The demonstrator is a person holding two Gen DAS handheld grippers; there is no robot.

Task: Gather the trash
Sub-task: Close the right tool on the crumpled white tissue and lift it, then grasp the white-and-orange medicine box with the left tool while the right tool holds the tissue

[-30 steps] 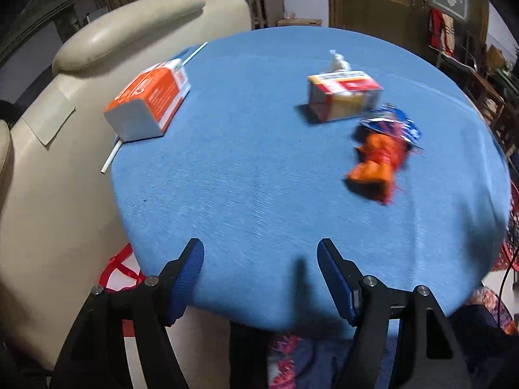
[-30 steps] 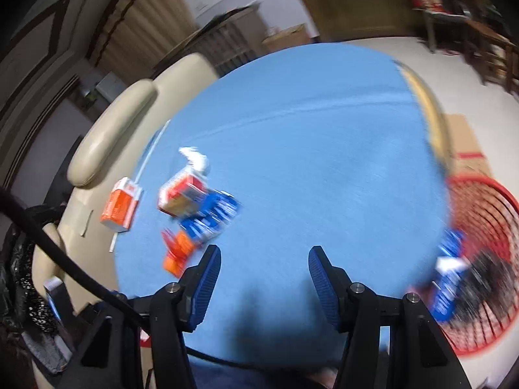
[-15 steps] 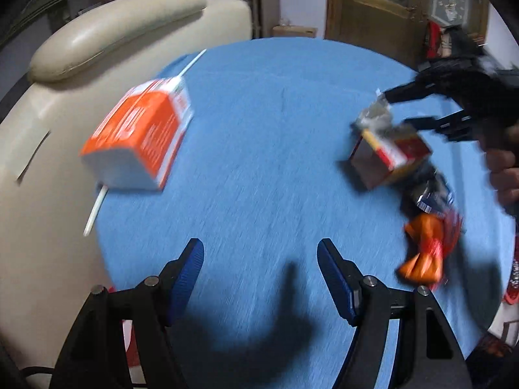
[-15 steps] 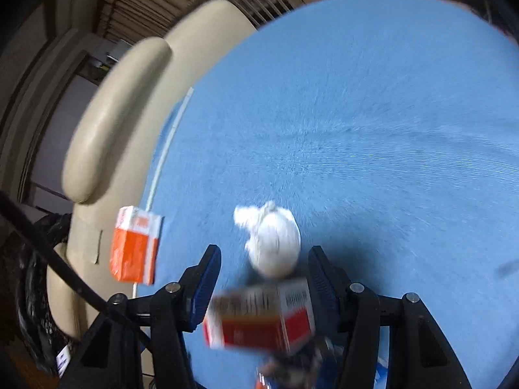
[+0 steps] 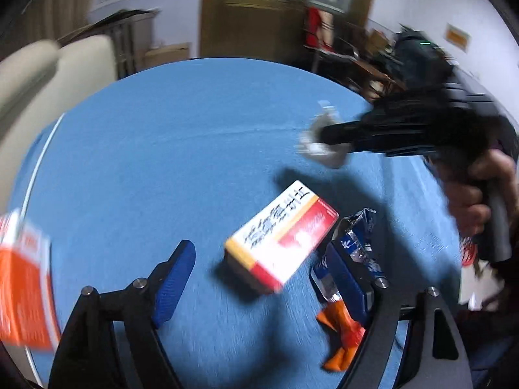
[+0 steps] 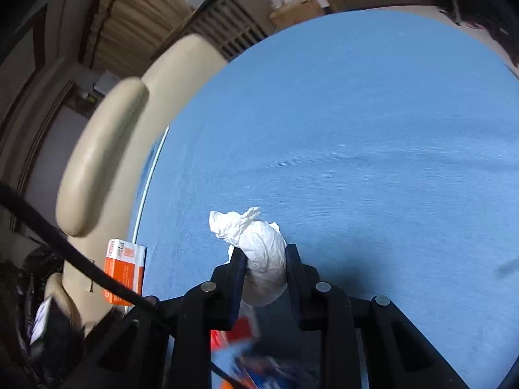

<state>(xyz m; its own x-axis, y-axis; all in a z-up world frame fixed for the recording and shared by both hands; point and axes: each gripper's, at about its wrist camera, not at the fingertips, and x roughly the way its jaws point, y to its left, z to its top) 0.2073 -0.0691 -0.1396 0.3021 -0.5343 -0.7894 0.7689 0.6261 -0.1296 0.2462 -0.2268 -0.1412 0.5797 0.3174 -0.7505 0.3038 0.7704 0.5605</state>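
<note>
My right gripper (image 6: 264, 259) is shut on a crumpled white tissue (image 6: 259, 246) and holds it just above the blue round table (image 6: 356, 129); it shows from the side in the left wrist view (image 5: 324, 139). My left gripper (image 5: 259, 272) is open and empty, hovering over a red, yellow and white box (image 5: 282, 236). A blue wrapper (image 5: 356, 243) and an orange wrapper (image 5: 340, 334) lie by its right finger. An orange and white carton (image 5: 22, 291) lies at the table's left edge.
A cream padded chair (image 6: 107, 162) stands against the table's left side. A white straw (image 5: 35, 168) lies along that edge. A wooden door and cluttered furniture stand behind the table.
My right gripper came down on the white tissue and closed on it. My left gripper moved right and forward, from near the orange carton to over the red and yellow box.
</note>
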